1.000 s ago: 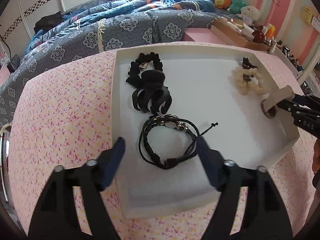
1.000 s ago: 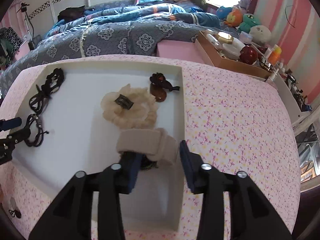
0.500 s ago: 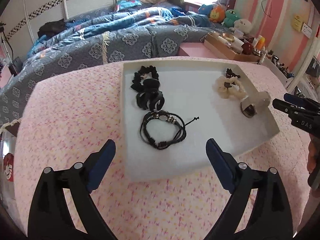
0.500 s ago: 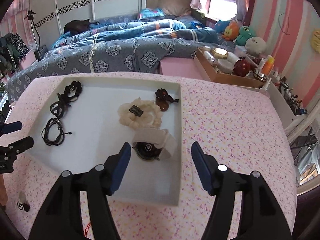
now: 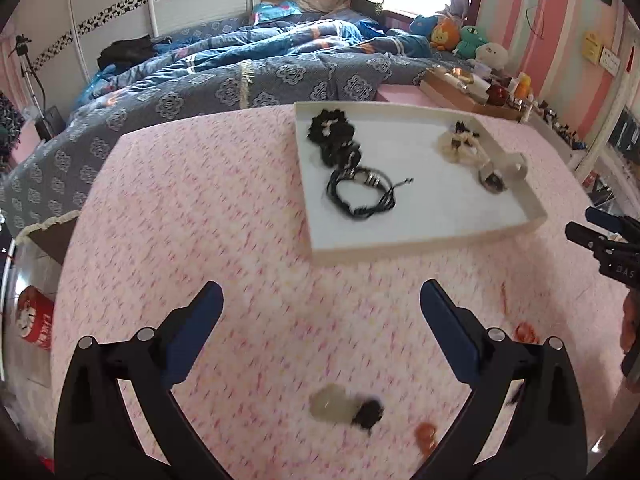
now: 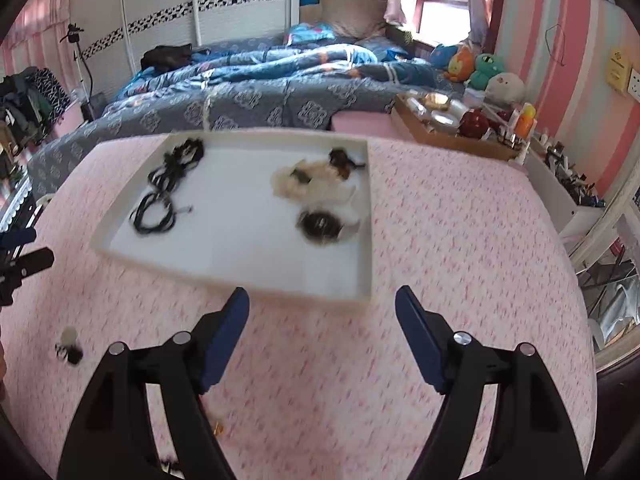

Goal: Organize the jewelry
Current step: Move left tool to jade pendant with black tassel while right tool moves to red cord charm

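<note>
Both my claws spread wide, empty: left gripper point(image 5: 320, 312) and right gripper point(image 6: 322, 308) over the pink floral tablecloth point(image 5: 192, 208), near side of the white tray point(image 5: 420, 242). Loose on the cloth by my left: a pale pendant with a dark bit point(image 5: 346, 404) and small orange pieces point(image 5: 426, 434), blurred. In the tray: black cord bracelet point(image 5: 360, 194), black scrunchie point(image 5: 331, 130), cream scrunchie point(image 6: 304, 180), beige-strap watch point(image 6: 322, 224).

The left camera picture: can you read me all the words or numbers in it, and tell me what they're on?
"DAS": white letters on the black body of the right gripper, at the picture's right edge.
Red can at the left edge: white print, too blurred to read.
Yellow wall signs: too small to read.
Bottles in the brown box: labels too small to read.
</note>
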Motion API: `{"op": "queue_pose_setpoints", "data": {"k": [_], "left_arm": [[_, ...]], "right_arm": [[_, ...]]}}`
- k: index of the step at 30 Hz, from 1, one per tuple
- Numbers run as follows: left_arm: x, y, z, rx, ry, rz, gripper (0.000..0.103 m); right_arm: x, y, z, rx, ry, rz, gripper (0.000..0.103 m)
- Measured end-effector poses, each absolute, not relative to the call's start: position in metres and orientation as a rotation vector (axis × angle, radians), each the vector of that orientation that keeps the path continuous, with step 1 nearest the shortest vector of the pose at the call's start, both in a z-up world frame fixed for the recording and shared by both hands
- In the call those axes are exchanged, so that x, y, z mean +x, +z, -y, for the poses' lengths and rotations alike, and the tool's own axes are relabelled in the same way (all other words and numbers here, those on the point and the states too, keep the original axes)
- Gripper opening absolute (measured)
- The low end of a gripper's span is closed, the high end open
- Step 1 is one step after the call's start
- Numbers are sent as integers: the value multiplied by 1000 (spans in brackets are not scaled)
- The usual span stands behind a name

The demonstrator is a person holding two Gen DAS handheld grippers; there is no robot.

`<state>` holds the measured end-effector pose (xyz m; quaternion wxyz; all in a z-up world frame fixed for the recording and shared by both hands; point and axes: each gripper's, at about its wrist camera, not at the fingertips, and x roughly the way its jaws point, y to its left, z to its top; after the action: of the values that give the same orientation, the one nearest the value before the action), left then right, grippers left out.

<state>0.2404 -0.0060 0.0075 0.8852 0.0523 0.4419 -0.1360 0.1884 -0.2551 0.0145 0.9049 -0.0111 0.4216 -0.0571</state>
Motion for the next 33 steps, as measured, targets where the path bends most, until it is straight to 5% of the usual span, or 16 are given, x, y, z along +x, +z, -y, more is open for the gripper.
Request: {"op": "queue_pose_setpoints", "data": {"k": [18,29,33], "left_arm": [[175,-31,-6,95,-264,-964,97],[159,-37,19,137,-360,-968,71],[160,-43,25,141,-389,-983,55]], "right_arm": [[135,-29,234,-4,-65,-944,77],[123,-42,226,5,-20,-968,76],[122,-44,222,-8,-9,-965,75]]}}
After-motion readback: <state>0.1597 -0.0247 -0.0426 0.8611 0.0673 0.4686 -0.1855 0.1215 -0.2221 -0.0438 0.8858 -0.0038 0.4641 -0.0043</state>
